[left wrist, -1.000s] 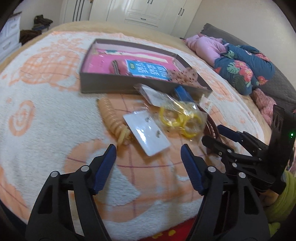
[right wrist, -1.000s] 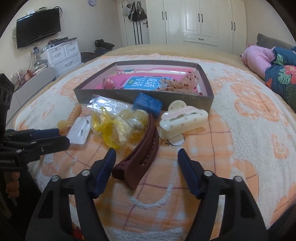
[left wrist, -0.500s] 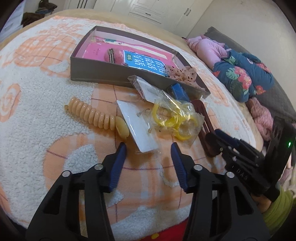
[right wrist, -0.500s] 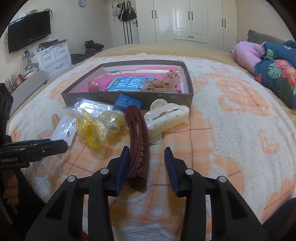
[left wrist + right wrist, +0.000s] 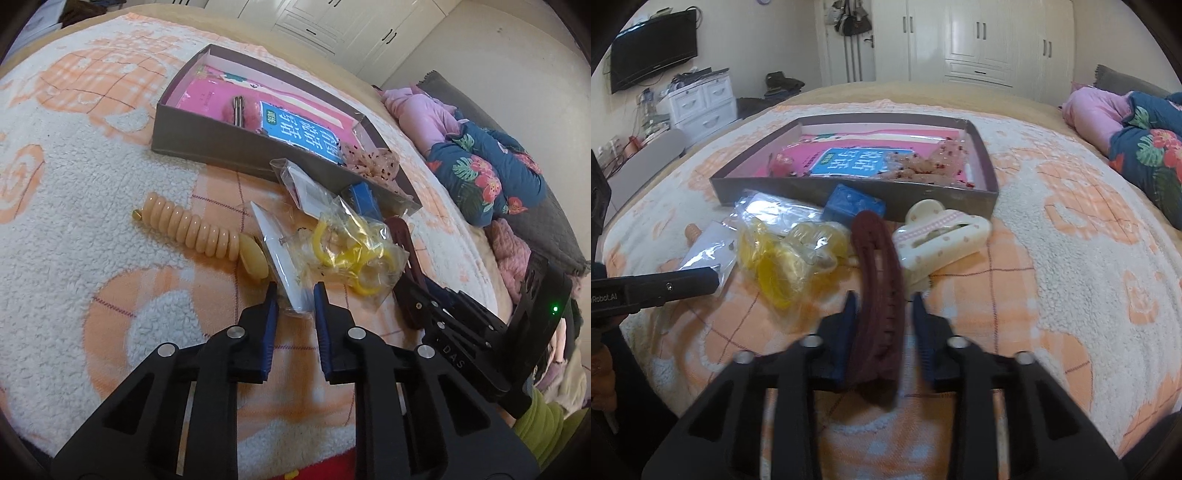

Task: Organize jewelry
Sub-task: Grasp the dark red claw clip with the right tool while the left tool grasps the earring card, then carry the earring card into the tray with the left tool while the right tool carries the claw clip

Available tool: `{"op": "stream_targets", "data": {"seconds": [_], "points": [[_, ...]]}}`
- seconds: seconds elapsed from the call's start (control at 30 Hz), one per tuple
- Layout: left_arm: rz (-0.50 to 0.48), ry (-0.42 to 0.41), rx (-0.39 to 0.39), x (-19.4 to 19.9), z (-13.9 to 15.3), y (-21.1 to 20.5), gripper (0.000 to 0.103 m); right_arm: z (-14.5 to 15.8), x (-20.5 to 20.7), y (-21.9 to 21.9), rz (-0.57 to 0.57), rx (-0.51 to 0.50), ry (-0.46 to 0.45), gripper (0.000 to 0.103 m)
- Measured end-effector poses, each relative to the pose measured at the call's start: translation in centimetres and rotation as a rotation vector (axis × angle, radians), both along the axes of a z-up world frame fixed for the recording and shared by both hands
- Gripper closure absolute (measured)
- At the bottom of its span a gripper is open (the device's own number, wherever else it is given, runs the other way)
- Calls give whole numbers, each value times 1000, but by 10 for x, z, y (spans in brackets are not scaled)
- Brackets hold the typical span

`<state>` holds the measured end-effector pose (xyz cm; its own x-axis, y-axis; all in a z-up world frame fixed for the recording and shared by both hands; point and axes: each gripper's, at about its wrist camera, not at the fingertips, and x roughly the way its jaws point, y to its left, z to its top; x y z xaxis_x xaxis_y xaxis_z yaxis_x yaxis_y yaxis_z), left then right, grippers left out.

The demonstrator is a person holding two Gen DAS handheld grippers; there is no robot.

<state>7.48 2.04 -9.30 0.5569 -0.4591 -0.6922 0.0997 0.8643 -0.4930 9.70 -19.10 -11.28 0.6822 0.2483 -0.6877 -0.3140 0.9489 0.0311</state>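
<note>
My left gripper [image 5: 293,295] is shut on the near corner of a white earring card [image 5: 284,251] in a clear sleeve, which lies on the blanket. Beside the card sits a clear bag of yellow hair ties [image 5: 351,258]. My right gripper [image 5: 882,306] straddles the near end of a long maroon hair clip [image 5: 879,266]; its jaws are closing, the left pad is at the clip and a thin gap shows at the right pad. A cream claw clip [image 5: 942,240] lies just right of the maroon one.
A shallow grey box [image 5: 207,147] with pink lining stands behind the pile and holds a scrunchie [image 5: 373,164]. A beige spiral hair tie [image 5: 192,229] and a small blue box [image 5: 853,206] lie on the fleece blanket. Pillows [image 5: 480,173] are heaped at the right.
Both grippers have narrowed from wide open. The left closed onto the earring card's corner and rolled a little. The right drew in around the maroon clip.
</note>
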Motion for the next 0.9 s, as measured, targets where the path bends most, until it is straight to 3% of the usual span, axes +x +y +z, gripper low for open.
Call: {"op": "stream_targets", "data": {"seconds": [0.43, 0.9], "points": [[-37, -191, 110, -17, 35, -11, 94, 16, -17, -5, 29, 16, -83, 91], [41, -256, 141, -14, 50, 12, 95, 41, -19, -17, -6, 52, -174, 91]]}}
